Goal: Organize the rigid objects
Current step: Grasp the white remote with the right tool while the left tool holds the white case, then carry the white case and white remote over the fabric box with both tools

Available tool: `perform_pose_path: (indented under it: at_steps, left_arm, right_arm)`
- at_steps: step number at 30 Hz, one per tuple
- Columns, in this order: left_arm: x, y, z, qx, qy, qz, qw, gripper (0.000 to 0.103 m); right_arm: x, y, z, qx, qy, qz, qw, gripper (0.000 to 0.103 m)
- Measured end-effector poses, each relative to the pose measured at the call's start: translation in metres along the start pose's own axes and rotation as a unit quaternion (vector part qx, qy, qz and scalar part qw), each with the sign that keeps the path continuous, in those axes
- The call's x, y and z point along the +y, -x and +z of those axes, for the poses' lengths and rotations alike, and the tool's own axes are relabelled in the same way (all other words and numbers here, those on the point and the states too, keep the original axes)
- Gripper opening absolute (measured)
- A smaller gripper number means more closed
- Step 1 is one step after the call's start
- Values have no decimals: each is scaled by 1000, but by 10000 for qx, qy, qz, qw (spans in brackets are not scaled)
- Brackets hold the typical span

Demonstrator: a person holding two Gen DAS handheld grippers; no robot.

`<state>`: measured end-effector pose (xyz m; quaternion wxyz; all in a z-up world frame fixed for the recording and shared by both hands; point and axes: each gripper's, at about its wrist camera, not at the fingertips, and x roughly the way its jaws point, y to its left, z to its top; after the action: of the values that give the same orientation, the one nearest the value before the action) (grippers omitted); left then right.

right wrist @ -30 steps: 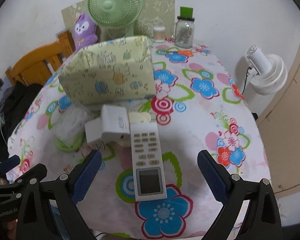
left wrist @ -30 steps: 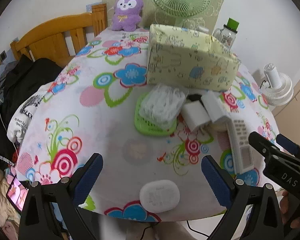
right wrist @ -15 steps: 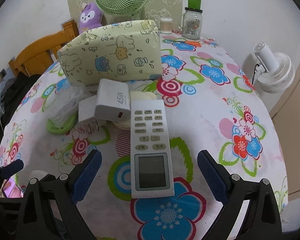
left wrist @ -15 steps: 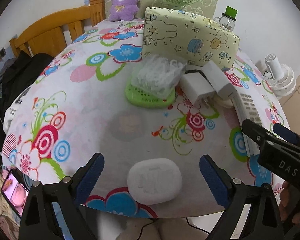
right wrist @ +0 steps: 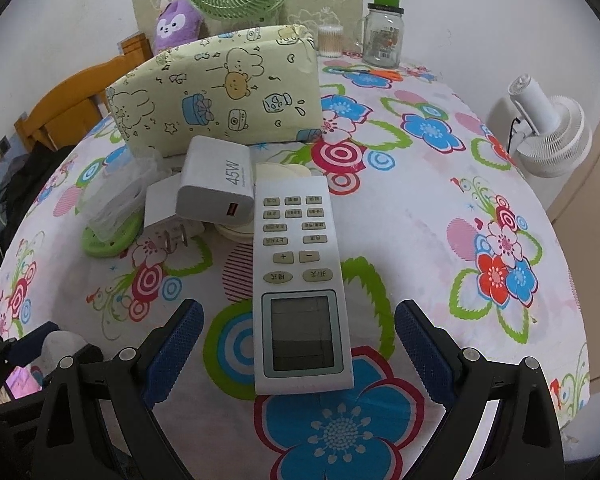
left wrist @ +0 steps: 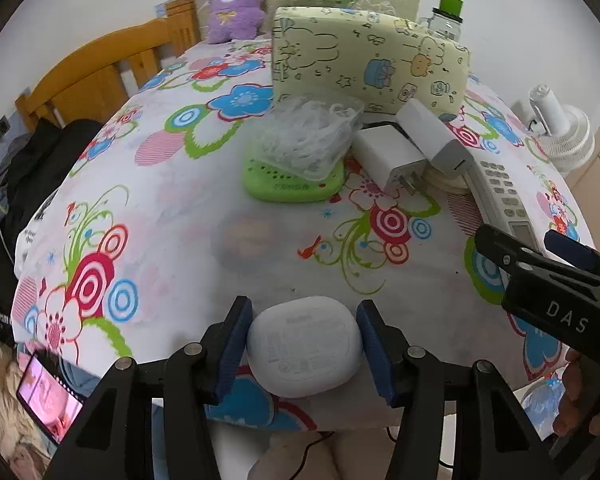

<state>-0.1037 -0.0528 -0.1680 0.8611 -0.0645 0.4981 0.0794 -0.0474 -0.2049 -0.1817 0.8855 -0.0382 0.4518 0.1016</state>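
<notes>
Left wrist view: your left gripper (left wrist: 303,346) is pinching the white earbud case (left wrist: 304,348); lift squarely. Right gripper (right wrist: 296,354) is gaping wide around the remote control (right wrist: 300,280), gripping nothing.

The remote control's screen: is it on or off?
Off, as it seems: the remote control lies face up and its screen is plain grey, with no digits showing.

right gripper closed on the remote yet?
No: the right gripper is open, its blue pads apart on either side of the remote, not touching it.

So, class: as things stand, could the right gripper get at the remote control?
Probably yes: the right gripper is open, its fingers either side of the remote control, nothing between them.
</notes>
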Motion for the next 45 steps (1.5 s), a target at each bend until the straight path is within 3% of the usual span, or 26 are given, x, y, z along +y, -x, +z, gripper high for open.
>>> perform_pose_path:
  at_steps: [6,15,22,30,45]
  left_arm:
    - [-4,-8,16,47,-52,-112,9999,56]
    - [-10,-22,40,57,-254,-227,9994,56]
    - [-10,-32,58,89,-335,-297,9990,56]
    - [-14,-30,69,199,-441,-411,9980,56]
    - [-15,1,96,163,-498,-618,9967,56]
  right_arm:
    - [-2,-7,7,52,-67,-29,10000,97]
    - [-2,-23,19,178,-166,-116,9996,80]
    - [3,-28,29,156,-72,-283,9995,47]
    - [1,-25,33,371,-254,-179,9988,46]
    - [18,15,50,333,-220,-216,9990,46]
